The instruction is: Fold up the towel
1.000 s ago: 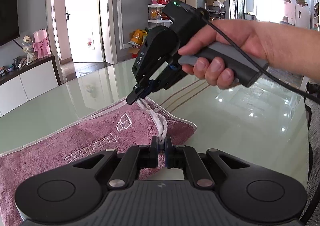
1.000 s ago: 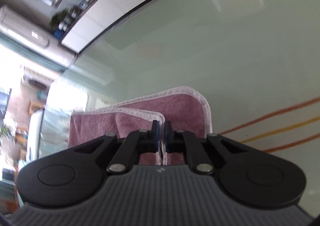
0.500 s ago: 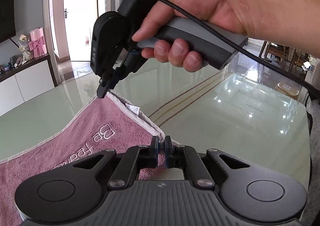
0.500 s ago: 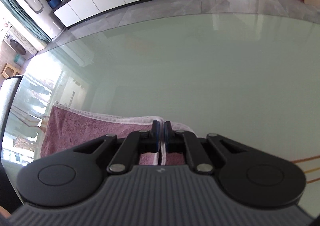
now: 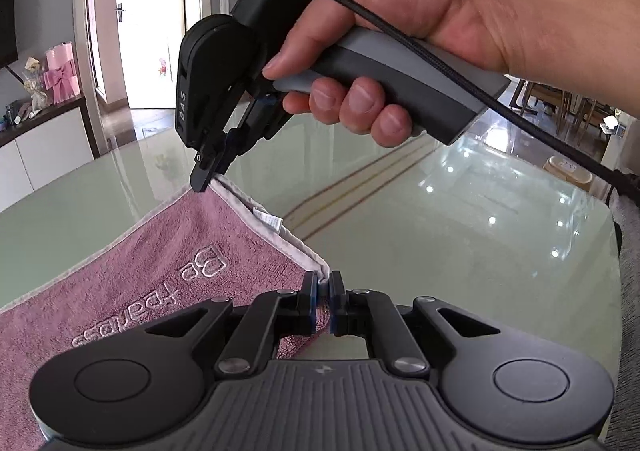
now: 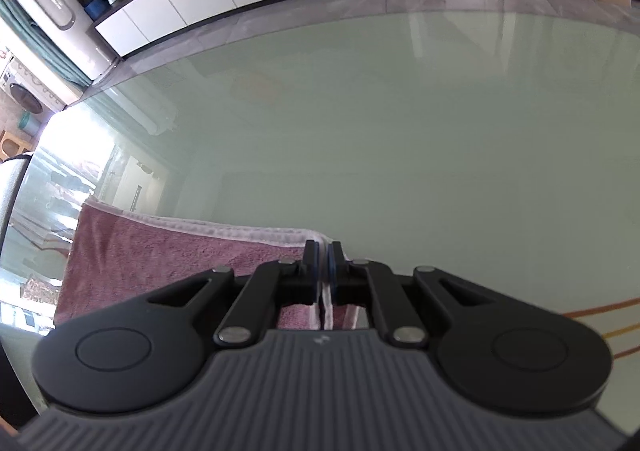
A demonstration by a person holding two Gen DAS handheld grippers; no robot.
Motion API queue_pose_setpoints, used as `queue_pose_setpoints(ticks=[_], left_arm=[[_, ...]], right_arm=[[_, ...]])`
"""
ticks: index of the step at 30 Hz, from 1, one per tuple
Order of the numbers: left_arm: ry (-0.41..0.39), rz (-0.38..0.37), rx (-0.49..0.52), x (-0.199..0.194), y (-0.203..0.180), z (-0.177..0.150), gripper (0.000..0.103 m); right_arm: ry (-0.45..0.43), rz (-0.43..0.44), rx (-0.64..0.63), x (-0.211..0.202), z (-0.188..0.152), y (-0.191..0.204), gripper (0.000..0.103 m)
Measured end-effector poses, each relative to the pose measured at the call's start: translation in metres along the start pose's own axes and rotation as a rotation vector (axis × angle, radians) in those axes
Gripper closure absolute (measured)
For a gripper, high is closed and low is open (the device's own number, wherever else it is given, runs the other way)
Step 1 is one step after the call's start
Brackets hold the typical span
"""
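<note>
Both tongs [image 5: 323, 283] [image 6: 324, 251] pinch the raised towel [image 5: 160, 271] corners, seemingly level.

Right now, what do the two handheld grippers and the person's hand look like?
Both grippers are black, with blue finger pads, round side discs and a ribbed grey body. The right gripper has a grey handle, white "DAS" lettering, a green light and a braided black cable. The hand is bare, without glove or visible sleeve. The left gripper matches.

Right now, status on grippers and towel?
Left gripper shut on towel corner. Right gripper shut on far corner, edge lifted. Table ahead bare.
</note>
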State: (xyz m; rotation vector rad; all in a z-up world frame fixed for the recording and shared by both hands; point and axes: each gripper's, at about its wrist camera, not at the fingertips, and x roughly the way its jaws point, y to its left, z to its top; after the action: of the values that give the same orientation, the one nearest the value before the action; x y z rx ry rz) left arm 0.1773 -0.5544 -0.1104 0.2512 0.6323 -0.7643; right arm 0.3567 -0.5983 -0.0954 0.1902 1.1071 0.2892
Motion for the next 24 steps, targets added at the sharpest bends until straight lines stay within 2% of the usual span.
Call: queue_pose_setpoints(ticks=[3,4,5,6,7,9,11,14,15,17,19,20,21,24], left_arm=[[0.019,-0.002,0.001,0.006,0.001,-0.002,0.092],[0.022,0.0,0.001,0.008,0.002,-0.003,0.089],[0.026,0.002,0.005,0.009,0.001,-0.004,0.081],[0.025,0.003,0.011,0.009,0.0,-0.004,0.072],[0.02,0.001,0.015,0.008,-0.002,-0.003,0.067],[-0.011,0.004,0.018,0.0,-0.002,-0.002,0.048],[-0.061,0.007,0.018,-0.019,0.0,-0.005,0.046],[-0.119,0.022,0.015,-0.054,0.008,-0.016,0.039],[-0.138,0.028,0.016,-0.068,0.013,-0.021,0.036],[-0.172,0.087,0.008,-0.094,0.031,-0.036,0.031],[-0.177,0.198,-0.047,-0.117,0.063,-0.053,0.031],[-0.171,0.283,-0.109,-0.128,0.087,-0.062,0.031],[-0.154,0.333,-0.16,-0.132,0.105,-0.068,0.031],[-0.089,0.389,-0.269,-0.132,0.139,-0.077,0.033]], right_arm=[[-0.001,-0.005,0.003,0.005,-0.004,0.001,0.096],[-0.007,-0.005,0.005,0.005,-0.005,0.001,0.09],[-0.025,-0.011,0.014,0.003,-0.006,-0.001,0.084],[-0.051,-0.022,0.026,0.0,-0.008,-0.002,0.063],[-0.077,-0.032,0.038,-0.004,-0.009,-0.004,0.05],[-0.14,-0.061,0.053,-0.016,-0.014,-0.008,0.05],[-0.255,-0.106,0.067,-0.041,-0.025,-0.009,0.05],[-0.417,-0.098,0.057,-0.075,-0.058,0.004,0.05],[-0.453,-0.099,0.044,-0.081,-0.069,0.012,0.046],[-0.535,-0.118,0.012,-0.092,-0.099,0.034,0.039],[-0.586,-0.146,-0.012,-0.089,-0.127,0.061,0.028],[-0.597,-0.157,-0.011,-0.08,-0.142,0.079,0.028],[-0.591,-0.168,-0.02,-0.07,-0.152,0.091,0.028],[-0.55,-0.194,-0.082,-0.047,-0.166,0.109,0.028]])
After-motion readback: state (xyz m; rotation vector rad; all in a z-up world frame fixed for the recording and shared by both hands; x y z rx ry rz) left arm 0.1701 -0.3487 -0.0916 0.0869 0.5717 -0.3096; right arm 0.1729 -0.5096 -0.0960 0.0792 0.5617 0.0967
